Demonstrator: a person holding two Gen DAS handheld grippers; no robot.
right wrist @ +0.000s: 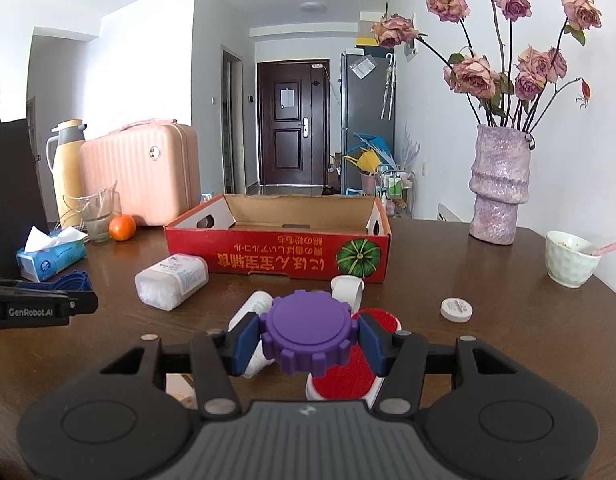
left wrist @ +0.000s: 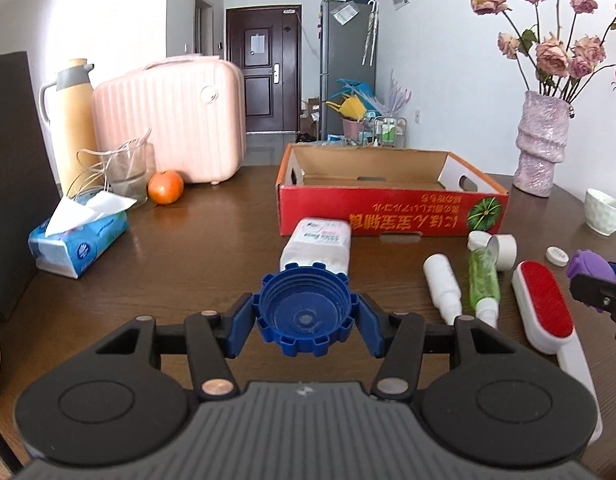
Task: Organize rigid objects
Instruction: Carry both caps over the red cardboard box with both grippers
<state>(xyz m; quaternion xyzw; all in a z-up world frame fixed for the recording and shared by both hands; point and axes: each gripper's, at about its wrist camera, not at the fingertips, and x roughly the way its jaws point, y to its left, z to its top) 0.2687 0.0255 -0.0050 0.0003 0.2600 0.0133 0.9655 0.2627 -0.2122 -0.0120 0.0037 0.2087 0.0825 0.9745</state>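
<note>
Claw pads of the left claw (left wrist: 306, 316) are clamped on a blue toothed cap (left wrist: 306, 312), its hollow, threaded underside facing the camera, held above the tabletop (left wrist: 196, 264). The right claw (right wrist: 310, 338) grips a purple toothed cap (right wrist: 310, 336) of the same shape, its flat closed top toward the camera.

Just beyond the blue cap a white rectangular container (left wrist: 318, 246) lies on its side; through its clear end it seems to hold white granules, though the view is too coarse to be sure. To the right lie a white bottle (left wrist: 442, 286), a green bottle (left wrist: 483, 280) with its white cap (left wrist: 504, 250) flipped open, a red lint brush (left wrist: 544, 308) and a small white lid (left wrist: 557, 257).

Farther back stands a red cardboard box (left wrist: 392, 212), open-topped, with nothing visible inside. Both toothed caps sit between their claws' pads, well short of that box. A white bowl (right wrist: 570, 258) with a pink spoon stands at the right edge, near a purple vase (right wrist: 500, 184) of dried roses.
</note>
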